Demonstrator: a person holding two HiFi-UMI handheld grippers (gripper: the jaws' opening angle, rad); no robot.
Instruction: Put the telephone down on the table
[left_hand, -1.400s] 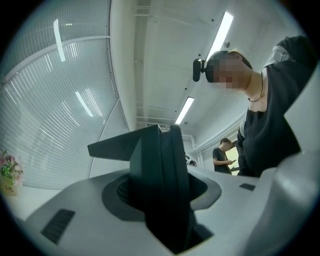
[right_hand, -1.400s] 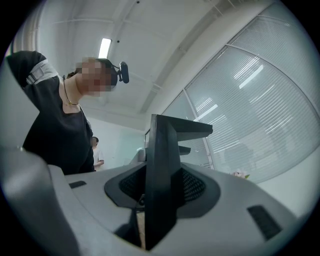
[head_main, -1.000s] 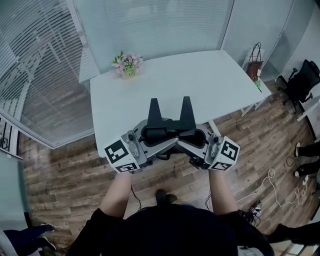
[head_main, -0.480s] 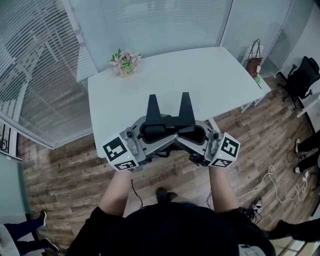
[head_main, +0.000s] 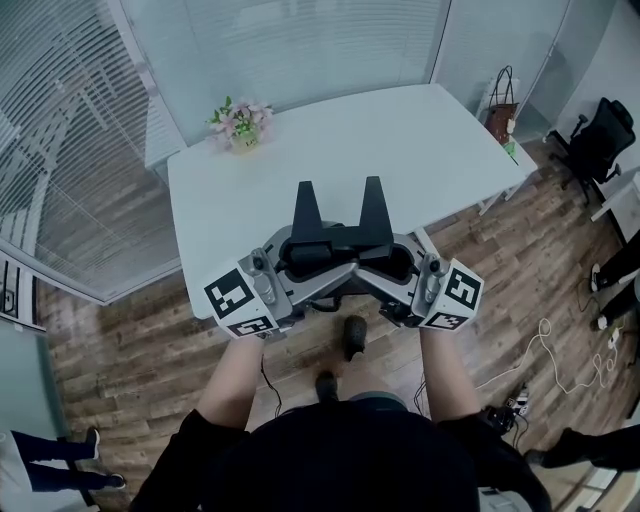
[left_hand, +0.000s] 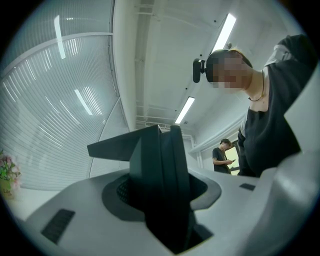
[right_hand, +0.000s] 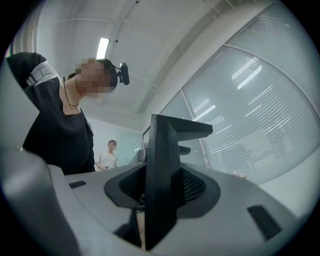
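Note:
A grey telephone (head_main: 345, 268) with dark recesses hangs in the air between both grippers, just short of the white table's (head_main: 400, 140) near edge. My left gripper (head_main: 305, 213) grips its left side and my right gripper (head_main: 374, 208) its right side. Both are shut on it, their black fingers pointing toward the table. In the left gripper view a black finger (left_hand: 162, 170) rises from a meshed recess in the telephone's grey body (left_hand: 75, 215). The right gripper view shows the same: a black finger (right_hand: 159, 185) against the grey body (right_hand: 235, 210). The lower jaws are hidden.
A small pot of flowers (head_main: 238, 122) stands at the table's far left corner. A brown bag (head_main: 500, 105) and a black office chair (head_main: 602, 140) are at the right. White cable (head_main: 548, 352) lies on the wooden floor. Glass walls with blinds close the left and back.
The table's near edge has drawn a little closer under the grippers, and a shoe has stepped forward below the telephone. Both grips look unchanged.

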